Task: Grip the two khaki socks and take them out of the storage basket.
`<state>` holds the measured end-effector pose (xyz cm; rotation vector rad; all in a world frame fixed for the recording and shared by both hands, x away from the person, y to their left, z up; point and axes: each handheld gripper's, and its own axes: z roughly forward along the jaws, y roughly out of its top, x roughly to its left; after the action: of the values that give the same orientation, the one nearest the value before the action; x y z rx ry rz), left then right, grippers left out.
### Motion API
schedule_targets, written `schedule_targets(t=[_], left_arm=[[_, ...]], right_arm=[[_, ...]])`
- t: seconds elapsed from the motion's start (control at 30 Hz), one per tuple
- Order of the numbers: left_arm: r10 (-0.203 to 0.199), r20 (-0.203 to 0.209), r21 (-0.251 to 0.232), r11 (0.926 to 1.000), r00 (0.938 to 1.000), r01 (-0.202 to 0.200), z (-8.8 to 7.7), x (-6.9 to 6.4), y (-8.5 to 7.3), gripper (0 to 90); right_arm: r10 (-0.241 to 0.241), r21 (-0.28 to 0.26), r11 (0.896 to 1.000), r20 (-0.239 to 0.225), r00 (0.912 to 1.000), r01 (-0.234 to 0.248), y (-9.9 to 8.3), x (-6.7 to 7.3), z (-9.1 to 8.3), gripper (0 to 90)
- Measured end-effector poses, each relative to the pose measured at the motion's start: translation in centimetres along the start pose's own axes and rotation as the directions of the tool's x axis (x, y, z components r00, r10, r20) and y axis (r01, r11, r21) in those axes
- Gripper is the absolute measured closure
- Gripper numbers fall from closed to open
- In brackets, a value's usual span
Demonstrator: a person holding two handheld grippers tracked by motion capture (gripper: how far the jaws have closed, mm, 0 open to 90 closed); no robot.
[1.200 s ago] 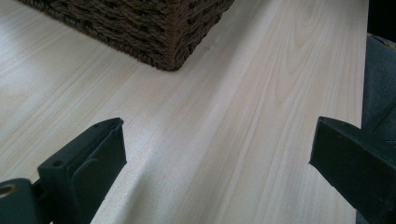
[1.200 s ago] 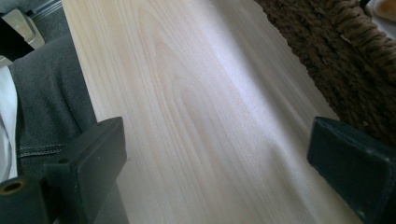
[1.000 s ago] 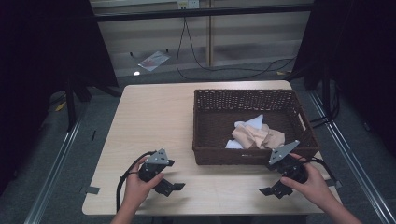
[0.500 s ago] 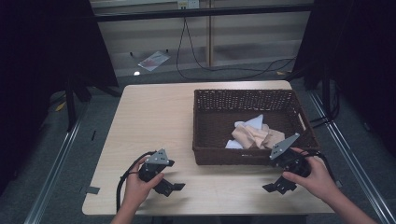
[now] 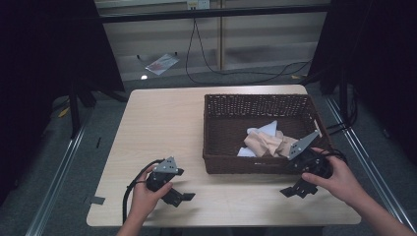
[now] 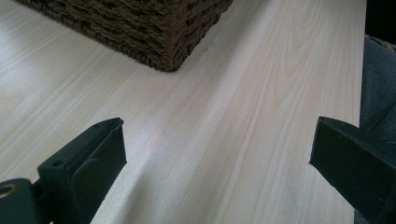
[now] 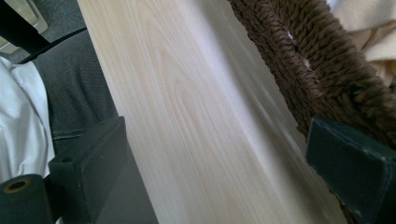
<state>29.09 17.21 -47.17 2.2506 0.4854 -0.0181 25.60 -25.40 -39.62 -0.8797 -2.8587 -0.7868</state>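
Note:
A dark brown wicker basket [image 5: 211, 129] stands on the right half of the light wooden table [image 5: 162, 123]. Inside it lie a tan cloth [image 5: 268, 144] and a white cloth [image 5: 263, 129]. My left gripper [image 5: 179, 196] rests low over the table near the front edge, left of the basket, open with nothing between its jaws; its view looks at the basket's near corner [image 6: 168, 51]. My right gripper [image 5: 297, 188] is held just in front of the basket's right front corner, open and empty. Its view runs along the basket's wall [image 7: 289, 60], with tan cloth [image 7: 369, 23] above the rim.
A black cable [image 5: 129, 189] trails from the left gripper over the table's front edge. Beyond the table's far side, cables [image 5: 216, 69] and a packet [image 5: 160, 62] lie on the floor. Metal rails [image 5: 54, 182] run along both sides. A trouser leg [image 7: 79, 88] shows below the table edge.
My right gripper has lifted and shifted a little to the right, toward the basket's front right corner. The left gripper has stayed where it was.

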Motion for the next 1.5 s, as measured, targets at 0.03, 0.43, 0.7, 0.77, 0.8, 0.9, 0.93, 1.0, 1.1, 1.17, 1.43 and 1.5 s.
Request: schedule_targets(t=[0.03, 0.43, 0.7, 0.77, 0.8, 0.9, 0.93, 1.0, 1.1, 1.17, 1.43, 1.5], left_arm=[[-0.001, 0.0, -0.004, 1.0, 1.0, 0.001, 0.0, 0.0, 0.0, 3.2], [-0.005, 0.0, -0.008, 1.0, 1.0, 0.005, 0.1, 0.0, 0.0, 3.2], [-0.002, -0.005, -0.001, 1.0, 1.0, 0.002, -0.1, 0.0, 0.0, 3.2], [-0.001, -0.008, 0.003, 1.0, 1.0, 0.001, -0.1, 0.0, 0.0, 3.2], [-0.001, -0.008, 0.003, 1.0, 1.0, 0.001, -0.1, 0.0, 0.0, 3.2], [-0.001, -0.008, 0.003, 1.0, 1.0, 0.001, -0.1, 0.0, 0.0, 3.2], [-0.001, -0.008, 0.003, 1.0, 1.0, 0.001, -0.1, 0.0, 0.0, 3.2], [0.0, -0.008, 0.005, 1.0, 1.0, 0.0, -0.1, 0.0, 0.0, 3.2], [0.0, -0.008, 0.005, 1.0, 1.0, 0.0, -0.1, 0.0, 0.0, 3.2], [-0.002, -0.008, 0.003, 1.0, 1.0, 0.002, -0.1, 0.0, 0.0, 3.2], [0.0, -0.007, 0.005, 1.0, 1.0, 0.0, -0.1, 0.1, 0.0, 3.2], [0.001, -0.009, 0.006, 1.0, 1.0, -0.001, -0.2, 0.1, 0.0, 3.2]], right_arm=[[0.007, 0.004, 1.0, -0.003, 1.0, -0.007, 0.2, 0.0, -0.3, 6.0], [0.015, -0.016, 1.0, -0.01, 0.9998, -0.015, 1.7, -0.4, -2.4, 6.0], [0.016, -0.018, 1.0, 0.006, 0.9999, -0.016, 3.0, -1.2, -3.2, 6.0], [0.021, -0.018, 1.0, 0.007, 0.9998, -0.021, 3.4, -1.4, -3.4, 6.0], [0.026, -0.017, 1.0, 0.011, 0.9996, -0.026, 3.5, -1.4, -3.5, 6.0], [0.025, -0.029, 0.999, 0.026, 0.9994, -0.024, 4.0, -1.9, -3.8, 5.9], [0.025, -0.029, 0.999, 0.026, 0.9994, -0.024, 4.0, -1.9, -3.8, 5.9], [0.034, -0.027, 0.999, 0.037, 0.9987, -0.033, 4.4, -2.5, -3.9, 5.9], [0.048, -0.024, 0.999, 0.046, 0.9978, -0.047, 4.8, -2.9, -3.7, 5.9], [0.053, -0.026, 0.998, 0.05, 0.9974, -0.051, 5.0, -3.2, -3.6, 5.9], [0.077, -0.03, 0.997, 0.077, 0.994, -0.075, 6.0, -4.8, -3.3, 5.9], [0.084, -0.032, 0.996, 0.08, 0.9933, -0.081, 6.2, -5.2, -3.2, 5.9]])
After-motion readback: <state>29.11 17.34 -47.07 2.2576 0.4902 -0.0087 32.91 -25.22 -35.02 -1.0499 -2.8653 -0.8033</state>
